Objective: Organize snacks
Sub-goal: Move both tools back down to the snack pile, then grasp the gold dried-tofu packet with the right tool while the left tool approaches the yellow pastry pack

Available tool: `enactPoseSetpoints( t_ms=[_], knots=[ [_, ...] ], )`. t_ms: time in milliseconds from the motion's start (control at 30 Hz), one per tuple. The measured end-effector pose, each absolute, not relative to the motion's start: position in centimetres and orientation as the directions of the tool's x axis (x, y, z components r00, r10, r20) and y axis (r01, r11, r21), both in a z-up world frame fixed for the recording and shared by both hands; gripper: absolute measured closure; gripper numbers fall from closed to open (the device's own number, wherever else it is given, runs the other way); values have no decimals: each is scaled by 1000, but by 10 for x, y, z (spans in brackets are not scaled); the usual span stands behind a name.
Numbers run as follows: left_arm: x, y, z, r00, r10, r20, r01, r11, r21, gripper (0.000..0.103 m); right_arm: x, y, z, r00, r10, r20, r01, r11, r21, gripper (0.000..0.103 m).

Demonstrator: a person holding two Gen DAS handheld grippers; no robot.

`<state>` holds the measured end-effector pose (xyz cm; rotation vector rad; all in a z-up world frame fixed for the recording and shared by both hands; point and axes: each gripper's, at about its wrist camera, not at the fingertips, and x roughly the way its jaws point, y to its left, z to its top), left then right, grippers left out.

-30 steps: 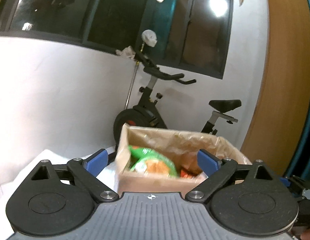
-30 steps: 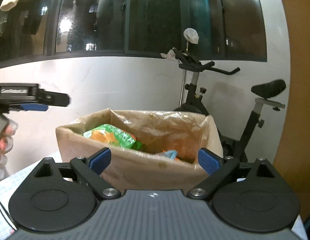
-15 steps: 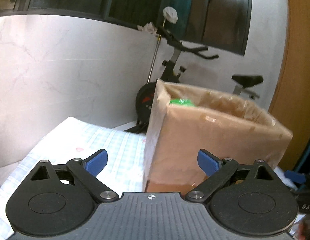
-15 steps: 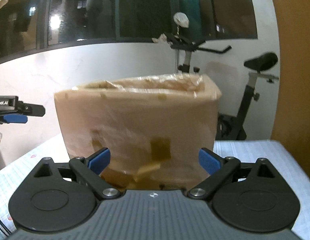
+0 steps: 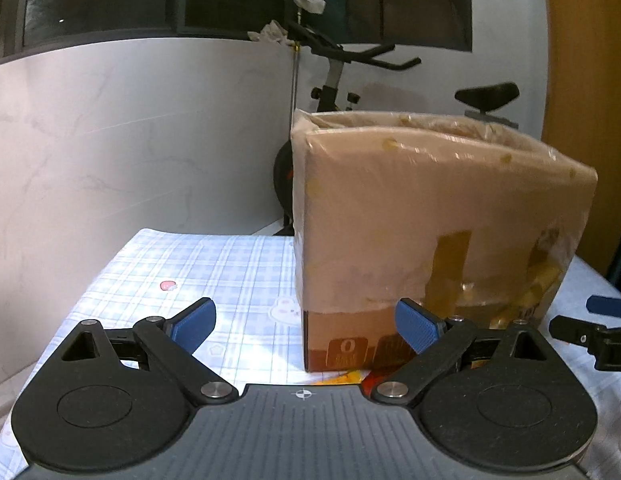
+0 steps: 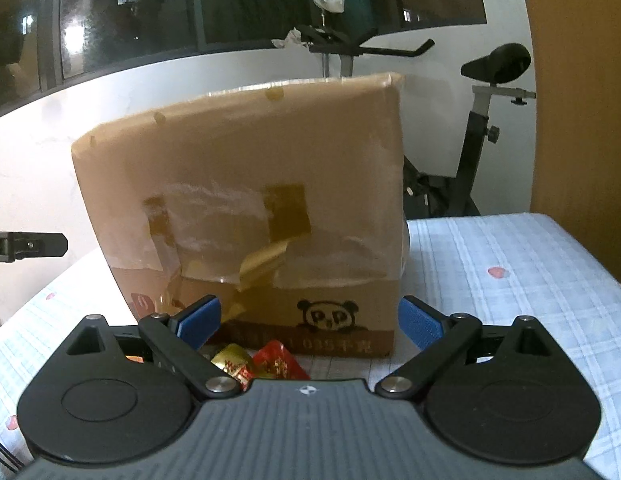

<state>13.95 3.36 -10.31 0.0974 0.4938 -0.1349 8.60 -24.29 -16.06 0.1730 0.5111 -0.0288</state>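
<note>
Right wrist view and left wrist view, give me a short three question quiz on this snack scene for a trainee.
1. True or false: the right gripper holds a snack.
2. Which wrapped snacks lie before the tape-wrapped brown cardboard box in the right wrist view? A) red and gold B) green C) blue
3. Fill in: the box stands on a blue-checked ___.

Key: 1 false, both the right and the left gripper are open and empty; 2 A; 3 tablecloth.
</note>
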Motion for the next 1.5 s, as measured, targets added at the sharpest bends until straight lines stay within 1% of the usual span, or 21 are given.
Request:
enactPoseSetpoints(
  t_ms=[200,367,533,733,933,1033,1100,1267,1400,1500],
  knots=[
    [137,31,-110,863,-107,-494,174,981,91,6,81,-238,-171,864,2,-504,76,988,133,6],
    [138,39,-115,852,-106,-513,178,980,92,7,81,-237,-179,851,23,-524,55,990,133,6],
    [139,41,-119,843,-103,-529,177,980,91,8,83,-230,-182,847,51,-530,16,992,122,7],
    [133,39,-129,827,-110,-551,194,976,97,9,87,-217,-192,808,113,-578,-64,992,105,10],
    [127,35,-143,812,-108,-574,205,973,107,10,87,-202,-205,762,147,-631,-165,986,30,13],
    [124,34,-149,805,-108,-583,204,974,102,11,89,-199,-207,759,148,-634,-203,979,-13,17],
    [124,33,-151,802,-111,-587,207,973,98,12,92,-200,-208,759,150,-634,-220,975,-33,18],
    [124,31,-155,793,-119,-598,216,972,92,12,105,-209,-214,748,196,-634,-254,967,-1,18],
    [123,30,-154,789,-124,-602,223,970,92,13,117,-211,-216,731,231,-642,-263,964,48,24],
    [123,31,-155,788,-128,-603,223,971,85,13,121,-211,-215,725,234,-648,-247,966,73,24]
  ],
)
